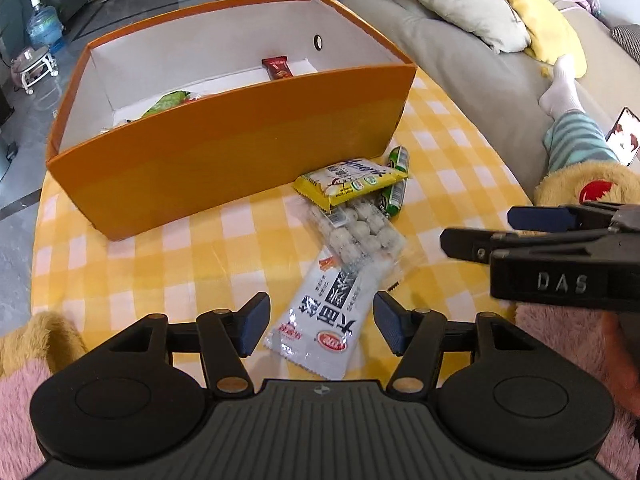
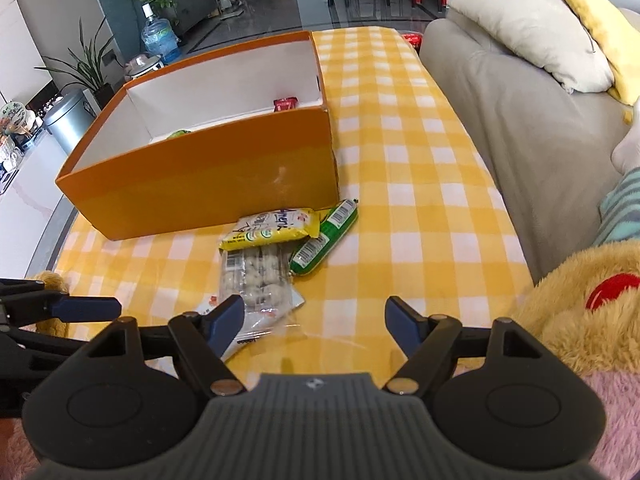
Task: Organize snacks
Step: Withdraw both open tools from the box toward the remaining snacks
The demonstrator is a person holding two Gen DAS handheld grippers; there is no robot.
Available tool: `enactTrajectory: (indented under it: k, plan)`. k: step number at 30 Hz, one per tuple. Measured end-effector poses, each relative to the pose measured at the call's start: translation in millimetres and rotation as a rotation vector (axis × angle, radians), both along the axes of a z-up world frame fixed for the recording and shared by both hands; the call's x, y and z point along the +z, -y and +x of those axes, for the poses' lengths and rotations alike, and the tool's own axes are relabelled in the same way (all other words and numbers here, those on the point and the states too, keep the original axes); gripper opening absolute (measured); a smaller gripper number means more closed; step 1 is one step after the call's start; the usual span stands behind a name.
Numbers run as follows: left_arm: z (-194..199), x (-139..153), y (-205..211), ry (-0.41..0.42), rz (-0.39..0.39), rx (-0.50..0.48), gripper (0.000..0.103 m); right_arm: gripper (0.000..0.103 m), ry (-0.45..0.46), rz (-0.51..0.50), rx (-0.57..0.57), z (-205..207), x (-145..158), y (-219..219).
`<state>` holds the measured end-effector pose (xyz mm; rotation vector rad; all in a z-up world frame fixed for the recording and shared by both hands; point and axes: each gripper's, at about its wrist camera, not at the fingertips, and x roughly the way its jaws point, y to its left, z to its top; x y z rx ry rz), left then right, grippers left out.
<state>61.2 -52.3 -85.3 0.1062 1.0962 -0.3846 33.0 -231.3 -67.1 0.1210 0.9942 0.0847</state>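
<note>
Item 1. Left gripper point(image 1: 320, 326): jaws spread wide, nothing clamped. The white noodle packet point(image 1: 320, 320) lies flat on the cloth between the fingers, its near end toward 6 o'clock; the pads do not press it.

Item 2. Right gripper point(image 2: 314, 326): jaws wide apart, empty. Bare checked cloth shows between the fingers; the white packet's corner lies beside the finger at 9 o'clock.

Item 3. Snack pile, at 12 o'clock of the left gripper, stacked and overlapping:
- clear bag of pale balls point(image 1: 360, 232), lying over the far end of the white packet;
- yellow wafer pack point(image 1: 350, 182), resting on that bag;
- green sausage sticks point(image 1: 394, 192), partly under the yellow pack, at 1 o'clock.

Item 4. Orange box point(image 1: 240, 152), further out at 11 o'clock, open-topped on the yellow checked tablecloth point(image 1: 160, 264). Already inside: a red bar point(image 1: 277, 68) and a green packet point(image 1: 170, 104).

Item 5. Hazards, as judged:
- The packet is thin and flat; pads closing above it would likely slide off the film or pinch cloth.
- Lifting it may drag the clear bag and tumble the pile, since the bag overlaps its far end.
- Both grippers stand close together; closing in on the same pile could knock them against each other.
- The box's near wall is tall; a low carry could catch its rim.
</note>
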Motion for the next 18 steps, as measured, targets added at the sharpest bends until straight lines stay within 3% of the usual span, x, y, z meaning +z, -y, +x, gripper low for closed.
enactTrajectory:
  k: [7, 12, 18]
  plan:
    - [21, 3, -8, 0.020, -0.052, 0.095, 0.070, 0.067, 0.048, -0.032, 0.050, 13, -3, -7]
    - [36, -2, -14, 0.025, -0.062, 0.157, 0.068, 0.056, 0.074, -0.030, 0.107, 27, -8, -18]
    - [49, -4, -33, 0.010, -0.032, 0.255, 0.067, 0.072, 0.102, -0.011, 0.151, 51, -17, -27]
